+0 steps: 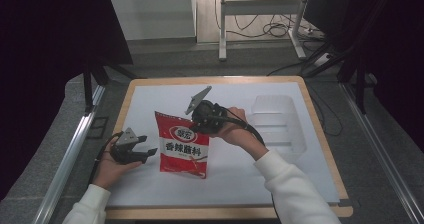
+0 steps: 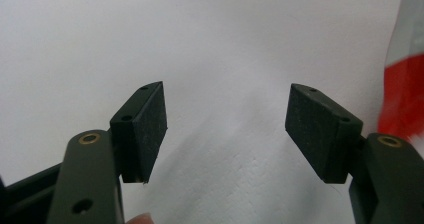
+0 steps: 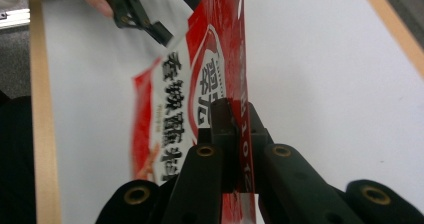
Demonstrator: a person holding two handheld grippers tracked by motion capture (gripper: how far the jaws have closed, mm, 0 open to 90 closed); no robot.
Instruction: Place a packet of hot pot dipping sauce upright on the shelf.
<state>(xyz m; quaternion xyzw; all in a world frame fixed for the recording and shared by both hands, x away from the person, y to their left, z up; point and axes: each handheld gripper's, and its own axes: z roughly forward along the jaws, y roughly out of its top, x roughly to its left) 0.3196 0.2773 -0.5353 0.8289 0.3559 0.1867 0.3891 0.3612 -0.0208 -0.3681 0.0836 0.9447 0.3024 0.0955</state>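
Observation:
A red snack bag (image 1: 183, 146) with white and black lettering hangs upright over the white table sheet (image 1: 150, 101), pinched at its top right edge by my right gripper (image 1: 200, 125). The right gripper view shows both jaws clamped on the bag's sealed rim (image 3: 235, 84). To the left of the bag, my left gripper (image 1: 148, 152) rests low near the sheet, apart from the bag. Its fingertips (image 2: 147, 126) stand wide open with nothing between them, and a red strip of the bag (image 2: 405, 99) shows at the right edge of that view.
A clear plastic tray (image 1: 277, 124) lies on the sheet to the right of the bag. The wooden table edge (image 1: 320, 129) runs along the right. A metal stand and cables (image 1: 260, 19) are on the floor behind the table.

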